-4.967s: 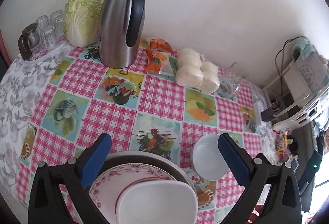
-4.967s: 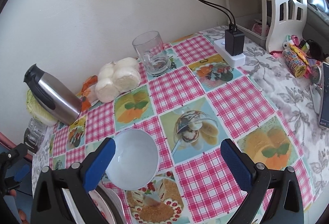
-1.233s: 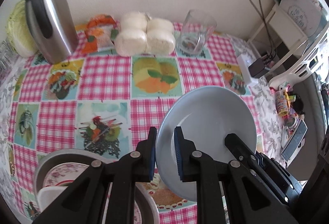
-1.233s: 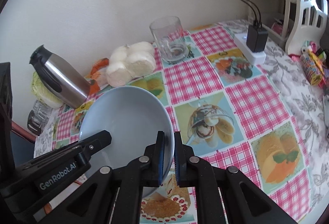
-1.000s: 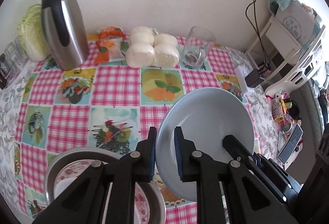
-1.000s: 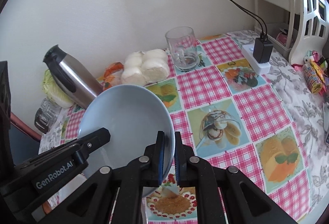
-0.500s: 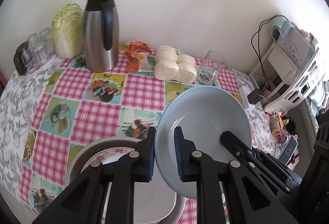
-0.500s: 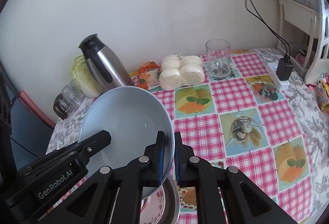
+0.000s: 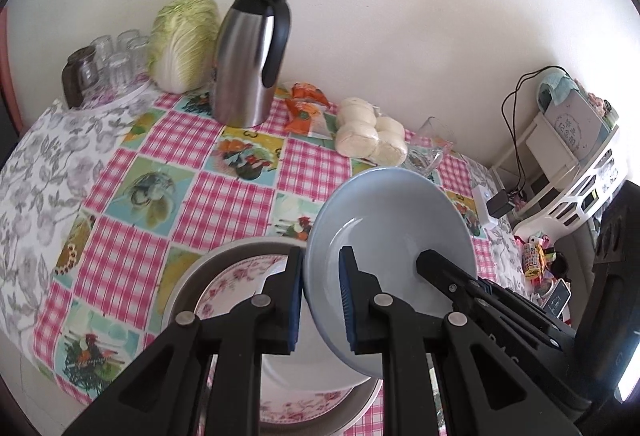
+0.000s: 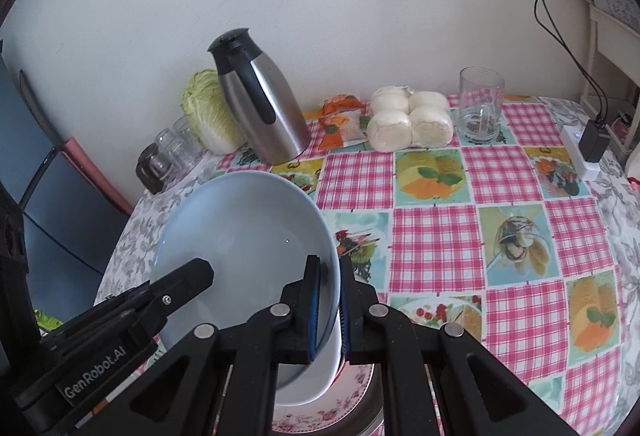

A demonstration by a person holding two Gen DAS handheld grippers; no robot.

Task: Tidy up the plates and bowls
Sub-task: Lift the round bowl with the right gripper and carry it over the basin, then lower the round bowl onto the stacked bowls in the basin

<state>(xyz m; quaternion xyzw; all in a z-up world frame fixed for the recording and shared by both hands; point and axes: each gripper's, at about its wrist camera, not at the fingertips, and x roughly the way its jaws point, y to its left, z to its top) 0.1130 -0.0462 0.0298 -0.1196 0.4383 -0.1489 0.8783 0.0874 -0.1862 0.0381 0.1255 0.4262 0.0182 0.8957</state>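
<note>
Nearest the lenses, both tools are pinched onto one pale blue bowl [image 9: 390,236]. The left gripper [image 9: 320,294] has its blue pads pressed on the bowl's left rim, one pad inside the wall and one outside. The right gripper [image 10: 329,310] clamps the opposite rim the same way, so the bowl hangs between the two, tilted, its hollow facing the cameras. Each gripper's black nose also shows in the other's view, reaching in across the bowl.

Directly beneath and slightly left of the bowl, as the left wrist view has it, sits the stack the move seems meant for — a floral plate [image 9: 236,274] lying in a wide grey metal dish [image 9: 192,276], with a white dish on top that is mostly hidden by the fingers. From the right wrist view the bowl's lower edge overlaps the floral plate's rim [image 10: 320,414]; whether it touches I cannot tell. So the target lies straight below, nearer the left gripper's side than the right's, and my judgement is that the bowl must level out and sink onto the stack with both grips easing together.

Farther back on the checked tablecloth [image 9: 232,204] stand a steel thermos jug [image 9: 250,56], a pack of white buns [image 9: 370,136], a clear glass [image 10: 480,104] and a cabbage [image 9: 184,42], all well apart from the stack and against the wall.
</note>
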